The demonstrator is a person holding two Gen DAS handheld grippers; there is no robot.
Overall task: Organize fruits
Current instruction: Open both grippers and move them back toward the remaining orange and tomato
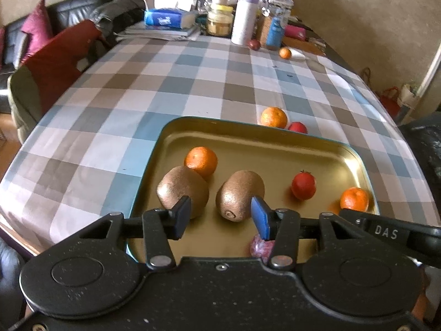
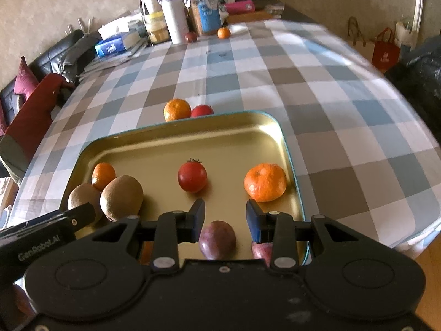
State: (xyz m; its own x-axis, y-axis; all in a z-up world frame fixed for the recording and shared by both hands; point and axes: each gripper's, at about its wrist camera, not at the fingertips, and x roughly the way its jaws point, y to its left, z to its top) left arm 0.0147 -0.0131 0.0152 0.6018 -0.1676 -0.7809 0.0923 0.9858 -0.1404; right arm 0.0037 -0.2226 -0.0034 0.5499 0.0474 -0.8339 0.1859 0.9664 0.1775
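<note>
A gold tray [image 1: 275, 143] [image 2: 171, 143] with a teal rim lies on the checked tablecloth. It holds two kiwis [image 1: 183, 193] [image 1: 239, 195], two mandarins [image 1: 201, 160] [image 1: 354, 198], a red tomato [image 1: 303, 184] and a dark purple fruit [image 2: 217, 240]. My left gripper [image 1: 220, 219] hovers open over the tray's near side. The right kiwi sits between its pads, close to the right one and clear of the left. My right gripper [image 2: 225, 222] is open just above the purple fruit, not pressing it. A pinkish fruit [image 2: 261, 249] is half hidden behind its right finger.
Beyond the tray's far rim sit a mandarin [image 1: 273, 116] and a red fruit [image 1: 297, 127]. Another mandarin [image 1: 285, 53] and a dark fruit [image 1: 253, 44] lie far back by a white bottle [image 1: 244, 16], jars and a tissue pack [image 1: 165, 18]. A red-draped chair [image 1: 55, 66] stands left.
</note>
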